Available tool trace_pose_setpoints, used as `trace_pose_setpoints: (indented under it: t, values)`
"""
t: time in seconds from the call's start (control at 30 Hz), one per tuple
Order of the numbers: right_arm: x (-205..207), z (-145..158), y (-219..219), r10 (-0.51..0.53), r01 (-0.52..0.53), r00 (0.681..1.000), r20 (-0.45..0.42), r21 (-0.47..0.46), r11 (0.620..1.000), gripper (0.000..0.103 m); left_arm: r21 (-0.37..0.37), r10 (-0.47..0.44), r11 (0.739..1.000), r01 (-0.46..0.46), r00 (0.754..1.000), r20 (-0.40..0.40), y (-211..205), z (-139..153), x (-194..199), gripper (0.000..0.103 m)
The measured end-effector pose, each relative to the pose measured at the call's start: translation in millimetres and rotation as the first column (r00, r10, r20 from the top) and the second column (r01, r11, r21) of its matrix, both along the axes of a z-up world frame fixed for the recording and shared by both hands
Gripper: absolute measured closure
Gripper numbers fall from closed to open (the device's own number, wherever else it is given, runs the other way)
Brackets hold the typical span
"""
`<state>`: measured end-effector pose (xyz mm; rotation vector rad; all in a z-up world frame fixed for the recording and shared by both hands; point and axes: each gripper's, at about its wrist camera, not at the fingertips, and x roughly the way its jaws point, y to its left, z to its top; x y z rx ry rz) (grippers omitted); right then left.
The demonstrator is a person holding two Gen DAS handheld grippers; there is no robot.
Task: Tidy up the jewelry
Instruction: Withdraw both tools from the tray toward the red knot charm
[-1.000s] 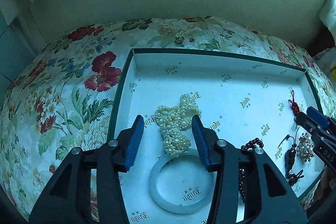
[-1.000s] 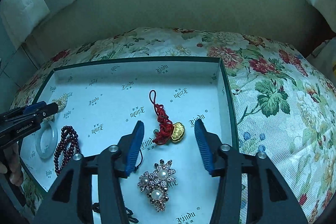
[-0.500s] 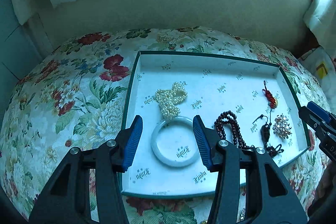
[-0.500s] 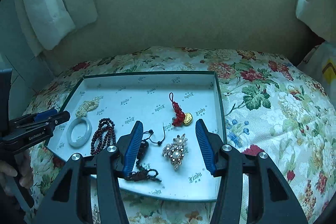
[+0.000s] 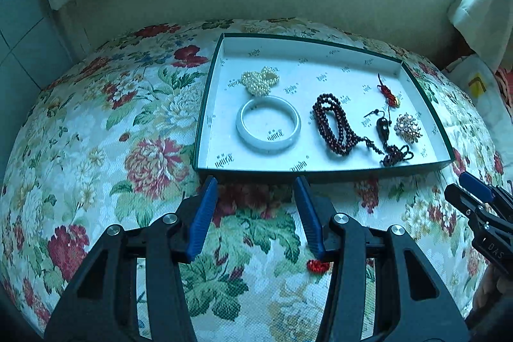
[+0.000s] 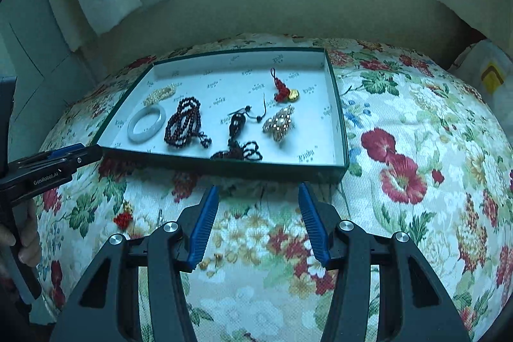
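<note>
With six pieces spread apart in the box [image 5: 445,146] at upper right, I hold my left gripper [image 5: 255,213] and right gripper [image 6: 258,220] wide and empty over the floral cloth [image 5: 96,130], near a red charm [image 5: 317,265] that I judge next.

left hand-held gripper [image 5: 255,186]: jaws apart | right hand-held gripper [image 6: 258,194]: jaws apart

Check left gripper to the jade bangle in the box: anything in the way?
Only the box's near wall lies between the open left gripper and the jade bangle. No other piece does: the pearl cluster sits beyond it, the dark bead strand beside it.
</note>
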<state>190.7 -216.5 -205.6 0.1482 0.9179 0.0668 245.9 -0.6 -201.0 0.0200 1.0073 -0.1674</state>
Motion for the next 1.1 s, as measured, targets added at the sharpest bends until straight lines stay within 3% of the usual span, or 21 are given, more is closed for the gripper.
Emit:
trace_pose_setpoints:
  t: [0.4, 0.57, 0.67, 0.9, 0.97, 1.03, 1.1]
  values:
    - [-32, -24, 9, 0.029, -0.027, 0.997, -0.072, 0.019, 0.999, 0.056, -0.008, -0.037, 0.999, 0.036, 0.997, -0.068, -14, -24, -40, 0.055]
    - [-34, -24, 10, 0.030, -0.029, 0.997, -0.070, 0.026, 0.999, 0.056, -0.010, -0.063, 0.998, 0.062, 0.996, -0.060, -26, -25, -43, 0.056]
    - [-34, -25, 10, 0.031, -0.029, 0.997, -0.072, 0.028, 0.999, 0.056, -0.015, -0.078, 0.997, 0.077, 0.994, -0.077, -31, -30, -42, 0.062]
    - [-34, -28, 10, 0.031, -0.029, 0.996, -0.080, 0.033, 0.999, 0.056, -0.018, -0.087, 0.996, 0.085, 0.992, -0.096, -35, -40, -38, 0.062]
    - [-34, -29, 10, 0.031, -0.028, 0.996, -0.082, 0.034, 0.999, 0.056, -0.014, -0.093, 0.996, 0.092, 0.992, -0.088, -35, -40, -37, 0.065]
    - [-34, -29, 10, 0.030, -0.027, 0.996, -0.083, 0.034, 0.999, 0.056, -0.015, -0.104, 0.995, 0.103, 0.991, -0.086, -36, -40, -37, 0.079]
    - [-34, -29, 10, 0.030, -0.027, 0.996, -0.082, 0.035, 0.999, 0.056, -0.026, -0.116, 0.993, 0.114, 0.989, -0.091, -37, -41, -38, 0.086]
